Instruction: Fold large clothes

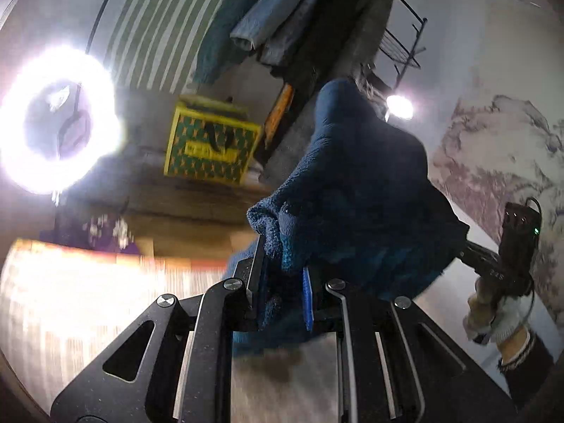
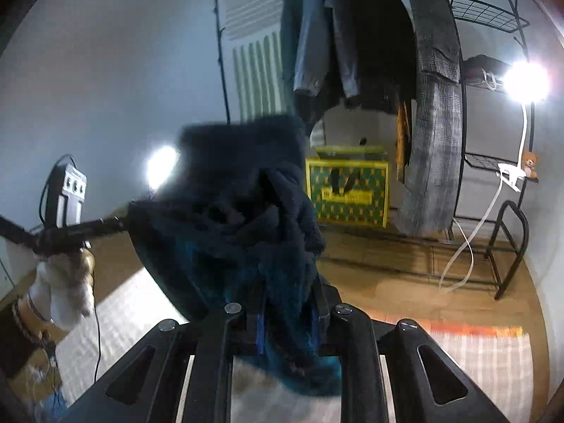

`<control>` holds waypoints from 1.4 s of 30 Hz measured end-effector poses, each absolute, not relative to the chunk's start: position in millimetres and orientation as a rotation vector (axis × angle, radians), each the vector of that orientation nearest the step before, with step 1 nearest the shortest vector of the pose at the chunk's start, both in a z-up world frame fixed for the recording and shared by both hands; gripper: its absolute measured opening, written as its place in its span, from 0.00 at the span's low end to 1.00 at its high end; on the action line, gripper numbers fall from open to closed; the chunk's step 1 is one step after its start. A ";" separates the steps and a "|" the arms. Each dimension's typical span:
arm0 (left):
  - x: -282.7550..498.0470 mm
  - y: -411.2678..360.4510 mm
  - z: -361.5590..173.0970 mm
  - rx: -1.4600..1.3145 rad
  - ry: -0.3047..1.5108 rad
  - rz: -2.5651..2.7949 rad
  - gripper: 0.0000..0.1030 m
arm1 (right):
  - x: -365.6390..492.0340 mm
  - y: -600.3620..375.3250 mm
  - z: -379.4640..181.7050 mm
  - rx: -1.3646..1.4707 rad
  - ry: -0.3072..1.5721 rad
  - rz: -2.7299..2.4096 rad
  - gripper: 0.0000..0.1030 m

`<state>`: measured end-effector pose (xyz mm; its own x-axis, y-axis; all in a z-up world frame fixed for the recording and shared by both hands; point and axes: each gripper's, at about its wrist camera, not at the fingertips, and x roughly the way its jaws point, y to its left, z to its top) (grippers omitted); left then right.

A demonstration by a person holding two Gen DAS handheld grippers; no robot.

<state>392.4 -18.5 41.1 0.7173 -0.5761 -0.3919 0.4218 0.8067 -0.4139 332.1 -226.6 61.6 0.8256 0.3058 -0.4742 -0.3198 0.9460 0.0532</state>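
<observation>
Both hand-held grippers clenched on the blue fleece: L hand-held gripper (image 1: pixel 282 282) pinches one edge, R hand-held gripper (image 2: pixel 287 317) another. Fleece (image 1: pixel 352 183) hangs lifted off the surface btwn them, long axis running gripper to gripper. Neither nearer; next move prob. needs both together.

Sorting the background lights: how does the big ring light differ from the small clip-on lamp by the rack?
The ring light is a large glowing hoop with a dark centre; the clip-on lamp is a small solid bright spot. The ring light stands on a thin pole; the lamp sits on a white bendy neck clipped to the black metal rack. Both are switched on and glaring.
</observation>
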 end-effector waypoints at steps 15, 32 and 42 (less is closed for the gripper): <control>212.8 -29.5 -62.4 -0.186 0.775 -0.586 0.15 | 166.6 -203.5 -46.9 -0.052 0.706 0.327 0.21; 17.9 77.4 -7.6 -0.225 0.785 -0.598 0.31 | -60.6 -211.3 40.9 0.003 0.563 0.384 0.53; 40.2 95.6 -30.5 -0.323 0.804 -0.518 0.62 | -42.3 -214.2 -1.7 0.110 0.636 0.335 0.70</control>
<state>40.2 95.6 -30.5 0.5806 -0.5533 -0.5973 0.3152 0.8292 -0.4616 -42.3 -214.2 -1.7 0.7527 0.3399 -0.5638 -0.2728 0.9405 0.2028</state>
